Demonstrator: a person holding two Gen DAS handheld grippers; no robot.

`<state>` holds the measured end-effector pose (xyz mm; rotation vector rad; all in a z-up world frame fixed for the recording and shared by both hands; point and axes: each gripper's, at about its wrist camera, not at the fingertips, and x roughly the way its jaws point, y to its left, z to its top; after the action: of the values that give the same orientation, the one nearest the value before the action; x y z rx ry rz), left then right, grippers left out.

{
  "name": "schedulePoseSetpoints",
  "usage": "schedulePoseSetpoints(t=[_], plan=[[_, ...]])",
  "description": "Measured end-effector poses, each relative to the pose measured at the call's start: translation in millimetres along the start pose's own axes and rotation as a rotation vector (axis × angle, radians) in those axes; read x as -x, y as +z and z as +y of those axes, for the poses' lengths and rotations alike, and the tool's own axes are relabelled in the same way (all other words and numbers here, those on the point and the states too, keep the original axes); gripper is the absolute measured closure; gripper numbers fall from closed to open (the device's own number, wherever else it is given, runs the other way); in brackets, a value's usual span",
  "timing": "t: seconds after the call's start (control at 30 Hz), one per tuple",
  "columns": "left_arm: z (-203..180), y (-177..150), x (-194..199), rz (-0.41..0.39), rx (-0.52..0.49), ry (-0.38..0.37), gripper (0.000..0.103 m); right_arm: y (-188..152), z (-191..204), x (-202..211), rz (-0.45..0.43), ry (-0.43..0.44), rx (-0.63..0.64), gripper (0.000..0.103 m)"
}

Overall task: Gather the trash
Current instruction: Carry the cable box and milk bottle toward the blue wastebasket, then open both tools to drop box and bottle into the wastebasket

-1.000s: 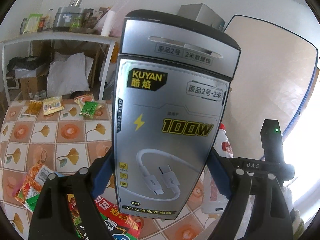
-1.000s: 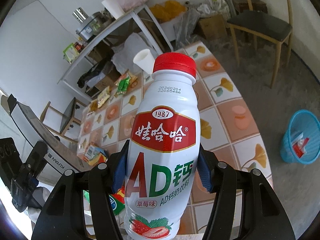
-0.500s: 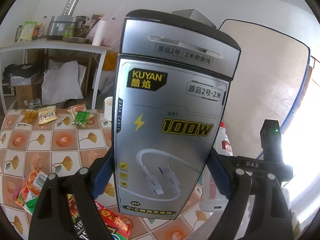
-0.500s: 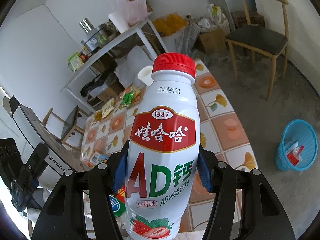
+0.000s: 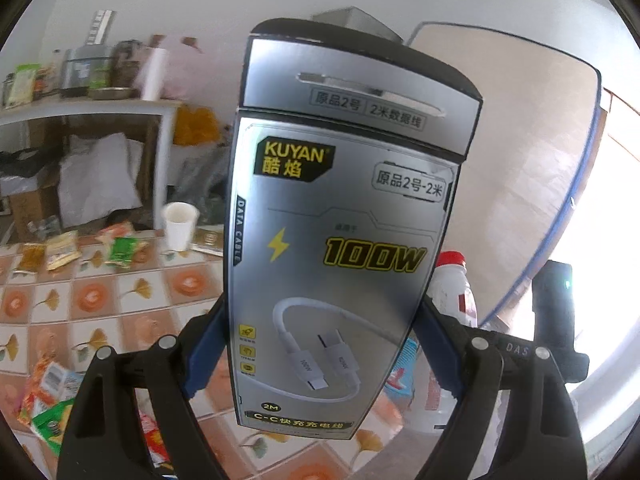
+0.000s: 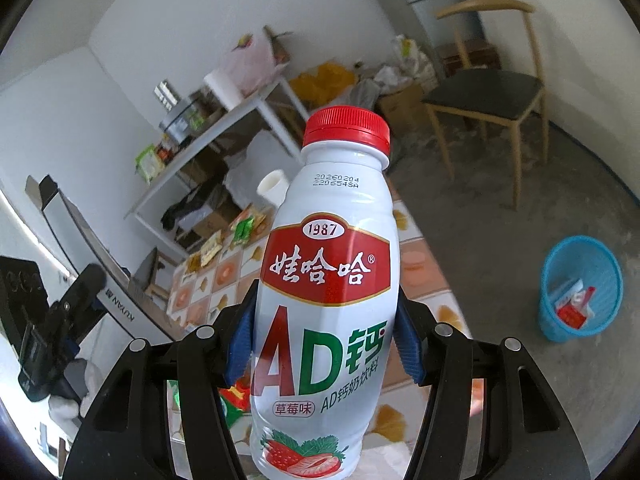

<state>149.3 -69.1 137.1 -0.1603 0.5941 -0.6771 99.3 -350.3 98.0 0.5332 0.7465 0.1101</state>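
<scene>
Both claws loaded above the tiled table

Left wrist view: left gripper [image 5: 320,356] clamps a grey cable box [image 5: 344,240], its blue pads pressed to the box's two long sides low down. Box stands upright and fills the middle of the view, a yellow "100W" across its front. Behind it the table [image 5: 92,300], patterned in orange and leaf tiles. White paper cup [image 5: 179,225] stands near the far edge, just beside the box's left side as seen. Snack wrappers [image 5: 92,246] lie in a row to the cup's left; more wrappers [image 5: 48,400] at the near left corner. Background is blurred.

Right wrist view: right gripper [image 6: 326,354] holds a white drink bottle [image 6: 326,300] with a red cap, pads tight on the bottle's waist either side. Bottle upright, label facing the camera. Table and wrappers show behind and left of it. Blue bin [image 6: 580,288] sits on the grey floor at right, well apart from the table, with a red-and-white scrap inside. Wooden chair [image 6: 486,92] stands beyond it. Left gripper and box edge visible at far left.
</scene>
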Motion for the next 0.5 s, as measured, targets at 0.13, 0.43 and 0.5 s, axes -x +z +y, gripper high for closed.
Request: schedulePoseSetpoints(t=[0.13,0.43,0.5], plan=[[-27.0,4.0,-34.3,0.086,-0.014,-0.066,0.019,-7.8,-38.7,29.2,-0.058,-0.031,-0.070,0.047],[-111.9,-12.5,-163.1,0.394,-0.086,-0.203,0.019,-39.0,-158.8,90.7,-0.165,-0.174,-0.311,0.047],[-133.8,-24.3,-204.9,0.488,-0.102,-0.221,0.019,-46.6,-183.7,90.6,-0.163,-0.180,-0.368,0.047]])
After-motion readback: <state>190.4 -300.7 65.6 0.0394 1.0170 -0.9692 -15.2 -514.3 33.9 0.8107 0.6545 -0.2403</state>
